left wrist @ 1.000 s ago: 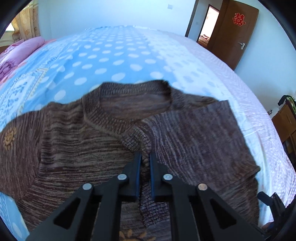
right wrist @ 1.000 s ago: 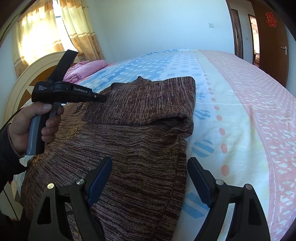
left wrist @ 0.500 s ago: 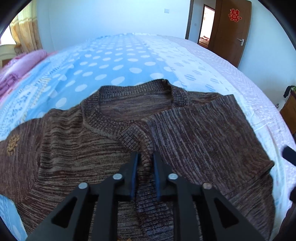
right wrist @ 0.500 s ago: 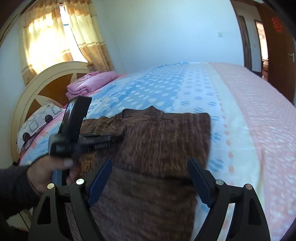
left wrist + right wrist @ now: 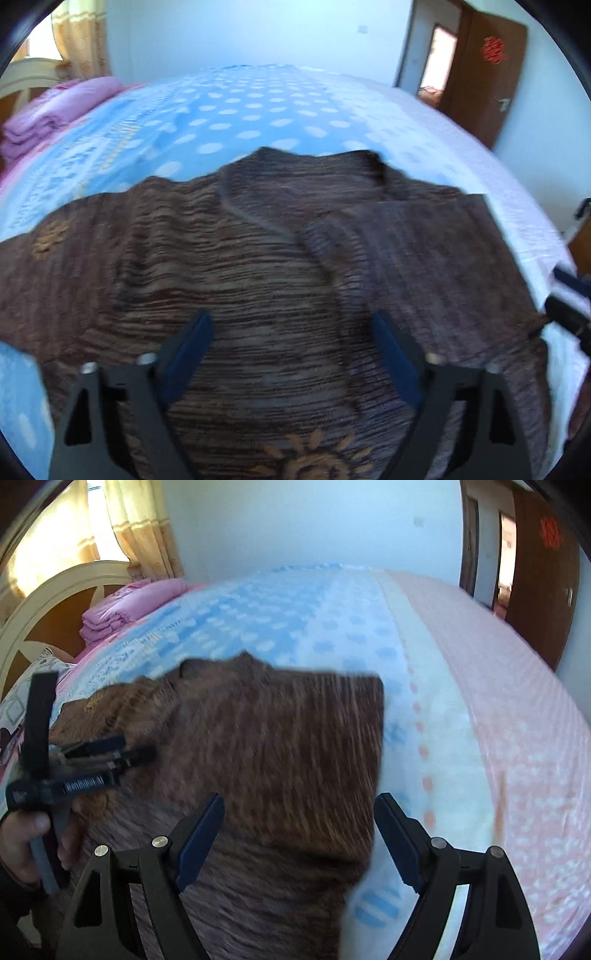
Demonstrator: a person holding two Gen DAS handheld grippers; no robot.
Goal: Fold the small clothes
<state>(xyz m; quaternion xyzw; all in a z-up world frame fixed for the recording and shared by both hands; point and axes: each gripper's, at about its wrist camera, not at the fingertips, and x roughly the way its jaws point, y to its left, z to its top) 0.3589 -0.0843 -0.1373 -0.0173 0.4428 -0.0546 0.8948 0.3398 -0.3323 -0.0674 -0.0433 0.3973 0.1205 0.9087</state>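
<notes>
Left gripper [image 5: 291,354]: I had just been opening its jaws to drop the folded flap; nothing between them.
Right gripper [image 5: 299,838]: jaws apart, empty, clear of the brown knitted sweater [image 5: 280,746].

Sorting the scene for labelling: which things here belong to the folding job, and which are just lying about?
Job:
- brown knit sweater, one side folded over
- left gripper, open
- right gripper, open

Lying about:
- folded pink blanket
- dotted bedspread
- headboard
- curtains
- door

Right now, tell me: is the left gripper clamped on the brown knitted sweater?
No: the left gripper is open, just released, above the brown knitted sweater.
</notes>
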